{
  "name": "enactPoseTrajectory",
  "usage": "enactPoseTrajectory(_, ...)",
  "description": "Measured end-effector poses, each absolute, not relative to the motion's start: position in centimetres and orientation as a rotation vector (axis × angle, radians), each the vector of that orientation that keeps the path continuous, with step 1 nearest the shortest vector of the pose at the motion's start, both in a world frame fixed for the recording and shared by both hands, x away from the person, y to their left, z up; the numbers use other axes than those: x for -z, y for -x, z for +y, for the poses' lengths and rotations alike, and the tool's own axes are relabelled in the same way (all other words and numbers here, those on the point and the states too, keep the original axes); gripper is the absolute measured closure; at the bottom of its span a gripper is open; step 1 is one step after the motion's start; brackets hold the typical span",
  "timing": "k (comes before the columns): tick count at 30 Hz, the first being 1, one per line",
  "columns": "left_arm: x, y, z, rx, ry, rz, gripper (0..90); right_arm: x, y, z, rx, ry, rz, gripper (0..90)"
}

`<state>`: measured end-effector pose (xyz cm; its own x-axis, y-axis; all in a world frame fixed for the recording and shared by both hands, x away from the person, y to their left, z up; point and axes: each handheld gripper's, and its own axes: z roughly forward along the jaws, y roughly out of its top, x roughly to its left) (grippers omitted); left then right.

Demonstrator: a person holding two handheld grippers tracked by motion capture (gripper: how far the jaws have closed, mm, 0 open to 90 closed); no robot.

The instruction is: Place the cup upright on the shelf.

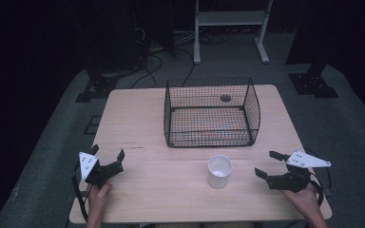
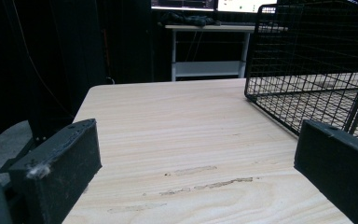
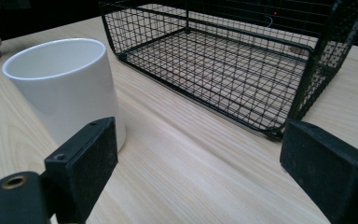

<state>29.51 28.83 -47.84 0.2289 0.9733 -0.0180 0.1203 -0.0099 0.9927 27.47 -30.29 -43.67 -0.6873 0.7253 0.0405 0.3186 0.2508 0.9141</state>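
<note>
The white cup point(image 1: 219, 171) stands upright on the table point(image 1: 142, 123), near its front edge and a little right of the middle, with its open mouth up and nothing visible inside. Just behind it, apart from it, sits the black wire basket point(image 1: 212, 113), which looks empty. The right gripper point(image 1: 272, 165) rests to the right of the cup, near but not touching; its jaws are wide apart and hold nothing. In the right gripper view the cup point(image 3: 65, 86) is off to the left side of the jaws, not between them. The left gripper point(image 1: 108, 154) lies well apart at the near left of the table, jaws also spread and empty, pointing toward the far side with the basket point(image 2: 314, 60) at its right.

I judge that the risk is in the approach. Because the cup is not centred between the right jaws, a straight push forward could strike its wall with one jaw and tip it or slide it against the basket. The glazed, smooth surface may also slip if the grip is too high or too light.
</note>
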Motion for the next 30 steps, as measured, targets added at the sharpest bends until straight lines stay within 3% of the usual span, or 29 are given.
enactPoseTrajectory(30, 47.8, -29.5, 28.9, -0.972, -1.391, 1.125, 0.0, 42.5, -27.7, -26.0, -1.496, -0.776, 2.284, 8.2)
